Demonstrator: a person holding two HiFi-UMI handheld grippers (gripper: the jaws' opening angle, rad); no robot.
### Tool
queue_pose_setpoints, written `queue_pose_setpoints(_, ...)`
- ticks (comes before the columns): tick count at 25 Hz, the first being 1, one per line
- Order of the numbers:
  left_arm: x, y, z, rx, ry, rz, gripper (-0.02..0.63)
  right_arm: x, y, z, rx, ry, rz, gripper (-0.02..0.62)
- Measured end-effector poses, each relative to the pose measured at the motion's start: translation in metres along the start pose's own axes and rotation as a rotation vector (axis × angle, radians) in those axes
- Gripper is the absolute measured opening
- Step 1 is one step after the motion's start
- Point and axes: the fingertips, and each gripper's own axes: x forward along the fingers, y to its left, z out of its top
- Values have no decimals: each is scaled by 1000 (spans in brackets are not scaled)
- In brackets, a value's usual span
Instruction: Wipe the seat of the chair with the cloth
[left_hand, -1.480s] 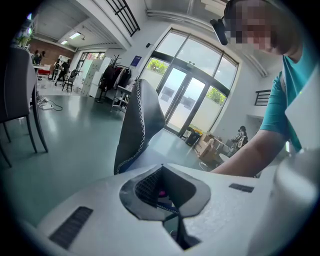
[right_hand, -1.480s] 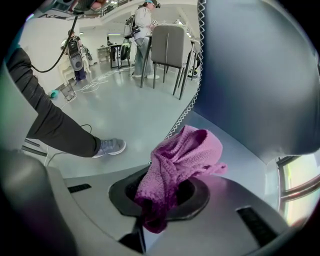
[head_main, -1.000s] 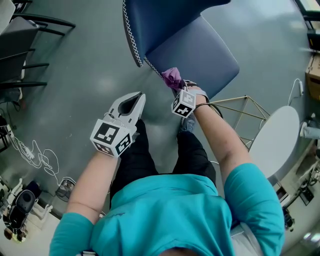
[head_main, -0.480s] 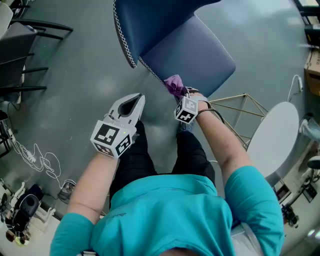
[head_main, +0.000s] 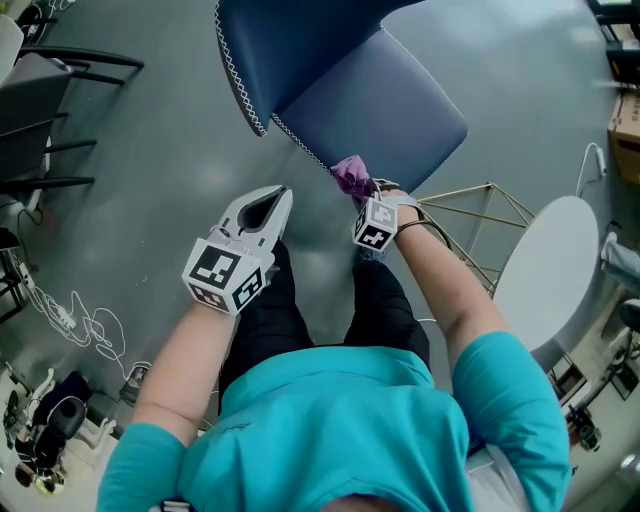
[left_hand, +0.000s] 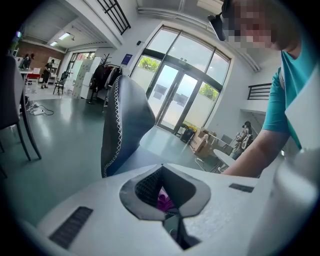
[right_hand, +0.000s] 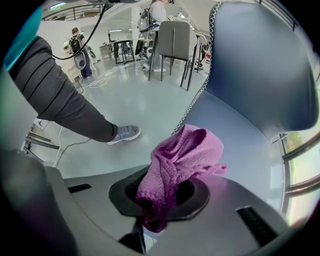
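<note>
The right gripper's (right_hand: 159, 202) jaws pinch a purple cloth (right_hand: 182, 155), which bunches above them at the near edge of the blue chair's seat (head_main: 385, 110). The left gripper (head_main: 268, 206) hangs beside the chair over the grey floor (head_main: 170, 150), jaws pressed together on nothing.

Pink-purple cloth (right_hand: 182, 152), dark blue chair (head_main: 380, 110) with white zigzag stitches on its edge, grey floor (head_main: 150, 130), teal shirt (head_main: 340, 430), black trousers (head_main: 270, 320)
</note>
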Motion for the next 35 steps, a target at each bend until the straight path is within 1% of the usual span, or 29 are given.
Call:
queue_pose_setpoints(5,-2,4,3,0,-1,7,5,-1,5,-6,9,10,12,52)
queue_pose_setpoints(21,3,-13,1,6,7,-15,5,-13,30,-39,26,40,38,52)
queue_pose_setpoints(27,9,-22,0,17,11,-28,5,-15,35,-45,38,26,26,52)
queue_pose_setpoints(35,16,-30,-4,18,20,-31,5,-17,40,-52,37,15,29,52)
